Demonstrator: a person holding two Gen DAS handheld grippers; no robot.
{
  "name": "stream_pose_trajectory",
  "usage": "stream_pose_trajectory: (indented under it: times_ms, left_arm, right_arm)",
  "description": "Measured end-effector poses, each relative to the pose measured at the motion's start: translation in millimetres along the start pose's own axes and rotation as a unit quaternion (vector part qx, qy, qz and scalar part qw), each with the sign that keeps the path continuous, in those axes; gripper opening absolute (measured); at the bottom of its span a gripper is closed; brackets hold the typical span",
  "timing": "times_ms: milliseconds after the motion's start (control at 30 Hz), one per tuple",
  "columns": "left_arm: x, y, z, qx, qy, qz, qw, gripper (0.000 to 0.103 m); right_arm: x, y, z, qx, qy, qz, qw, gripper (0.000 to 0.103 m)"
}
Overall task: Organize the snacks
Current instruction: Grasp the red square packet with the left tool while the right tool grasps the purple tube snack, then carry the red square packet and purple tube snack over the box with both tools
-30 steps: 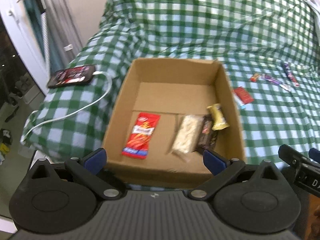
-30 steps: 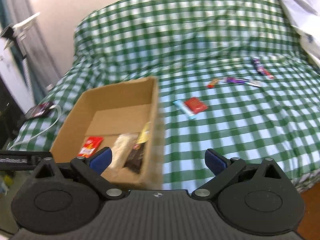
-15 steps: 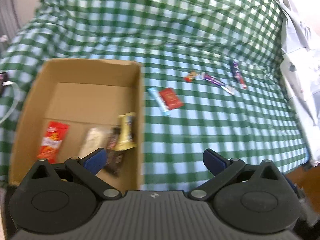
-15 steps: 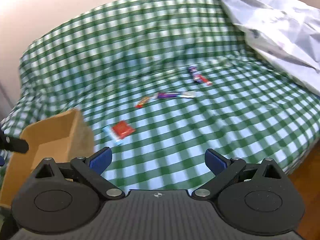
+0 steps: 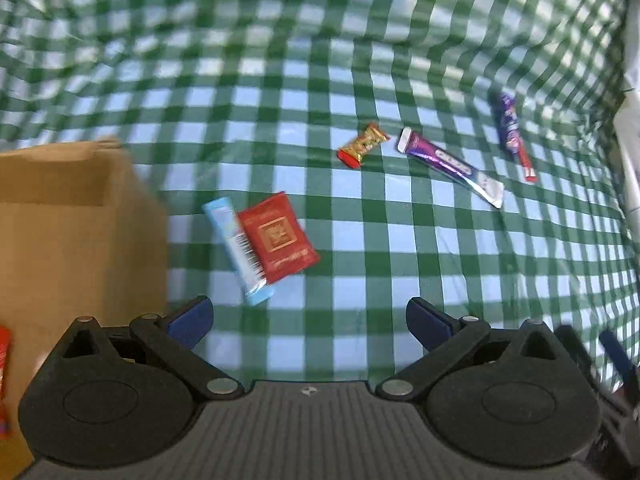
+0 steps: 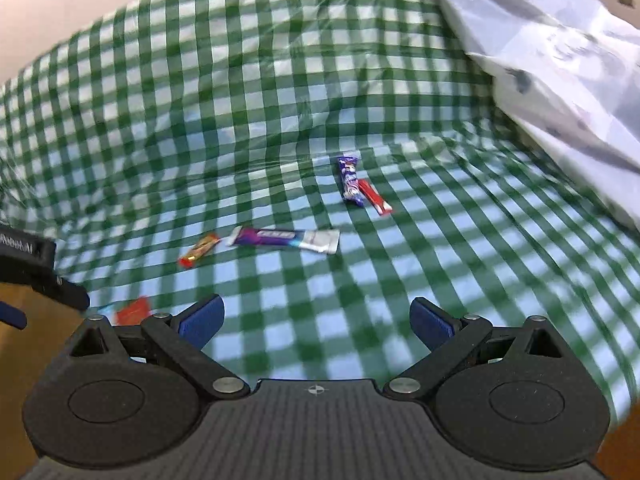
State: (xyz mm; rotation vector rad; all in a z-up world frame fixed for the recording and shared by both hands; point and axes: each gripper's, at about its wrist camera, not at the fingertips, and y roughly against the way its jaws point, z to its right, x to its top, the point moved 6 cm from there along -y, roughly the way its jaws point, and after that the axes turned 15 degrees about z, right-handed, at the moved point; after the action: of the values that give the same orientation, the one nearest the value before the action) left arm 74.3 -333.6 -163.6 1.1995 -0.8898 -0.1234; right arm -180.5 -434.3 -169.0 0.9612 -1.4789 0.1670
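Green-and-white checked bed cover (image 5: 360, 240) now fills both wrist views, whereas one second ago the open brown cardboard box (image 5: 72, 220) was centred under the left tongs (image 5: 307, 318). The box is now seen only at the left edge of the left view, with a sliver of red packet inside it. A pale patterned sheet (image 6: 560, 60) is heaped at the right of the right view. Both views have been swung away from the box toward the loose snacks, which suggests that a further pick is being lined up. The right tongs (image 6: 316, 320) and the left tongs are each shown spread wide and empty.

Snacks not yet boxed are listed by size: a long purple-and-silver wrapped bar (image 5: 452, 166) well out on the bed; a flat red foil sachet (image 5: 278, 238) overlapping a light blue bar wrapper (image 5: 236, 250), just beside the box and nearest the left tongs; a purple twisted wrapper (image 6: 350, 180) touching a thin red stick packet (image 6: 374, 197); and a small gold-and-red candy (image 5: 363, 145).
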Motion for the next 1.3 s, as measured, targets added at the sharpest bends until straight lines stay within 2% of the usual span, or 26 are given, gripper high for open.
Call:
stream_pose_trajectory:
  times_ms: [133,200,300,400,500,633,667,700,733,767,833,867,900,1000,1100,1300]
  left_arm:
    - [12.6,-51.4,0.6,-0.006,0.005,-0.02,0.9998,0.103]
    - [19.0,-71.7,-3.4,-0.001,0.004,-0.023,0.9997,0.103]
    - [24.7,-100.1,-9.8,0.004,0.008,-0.037,0.9993,0.103]
    - [22.7,-119.1,-14.9,0.013,0.011,-0.05,0.9986,0.103]
    - [19.4,-134.6,-17.5,0.016,0.007,-0.064,0.9978,0.103]
    - [21.1,-138.2,-21.1,0.015,-0.01,-0.052,0.9985,0.102]
    - [21.8,-138.2,-20.6,0.011,-0.015,-0.049,0.9986,0.098]
    - [23.0,-137.1,-19.5,0.006,-0.021,-0.044,0.9988,0.09]
    - [24.8,-134.2,-19.8,0.014,-0.033,-0.037,0.9987,0.074]
    - [26.9,-131.1,-20.6,0.012,-0.041,-0.032,0.9986,0.051]
    - [31.4,-126.0,-22.2,-0.007,-0.022,-0.038,0.999,0.045]
    - [31.8,-121.5,-25.1,-0.021,-0.001,-0.044,0.9988,0.044]
    - [31.9,-116.3,-27.1,-0.028,0.006,-0.042,0.9987,0.043]
    - [29.4,-94.9,-26.6,-0.029,-0.006,-0.023,0.9993,0.043]
    - [22.5,-67.0,-21.3,-0.044,-0.005,-0.01,0.999,0.043]
    - [-5.1,20.0,-12.7,-0.077,-0.026,0.029,0.9962,0.043]
  right_arm:
    - [1.4,-79.1,4.5,0.035,0.049,-0.012,0.998,0.099]
    - [1.6,-117.9,-0.6,0.066,0.077,-0.019,0.995,0.099]
    - [2.9,-167.8,-9.9,0.096,0.117,-0.009,0.988,0.099]
    - [2.8,-209.8,-18.6,0.12,0.123,-0.017,0.985,0.099]
    - [-2.7,-245.1,-25.8,0.137,0.119,-0.046,0.982,0.101]
    - [-22.9,-280.7,-35.2,0.138,0.158,-0.103,0.972,0.102]
    - [-27.0,-286.5,-34.5,0.142,0.162,-0.108,0.97,0.103]
    - [-25.7,-287.2,-33.5,0.155,0.156,-0.091,0.971,0.103]
    - [-26.2,-288.8,-33.7,0.16,0.162,-0.092,0.969,0.103]
    - [-25.8,-287.9,-33.2,0.164,0.164,-0.089,0.969,0.099]
    - [-25.1,-277.8,-33.4,0.182,0.166,-0.073,0.966,0.069]
    - [-23.2,-273.0,-32.7,0.184,0.169,-0.062,0.966,0.04]
    - [-23.1,-267.7,-30.9,0.172,0.17,-0.059,0.969,0.028]
    - [-28.8,-249.5,-21.8,0.147,0.143,-0.064,0.977,0.022]
    - [-34.8,-218.7,-14.6,0.116,0.129,-0.059,0.983,0.021]
    - [-29.5,-137.2,-3.6,0.081,0.056,-0.027,0.995,0.021]
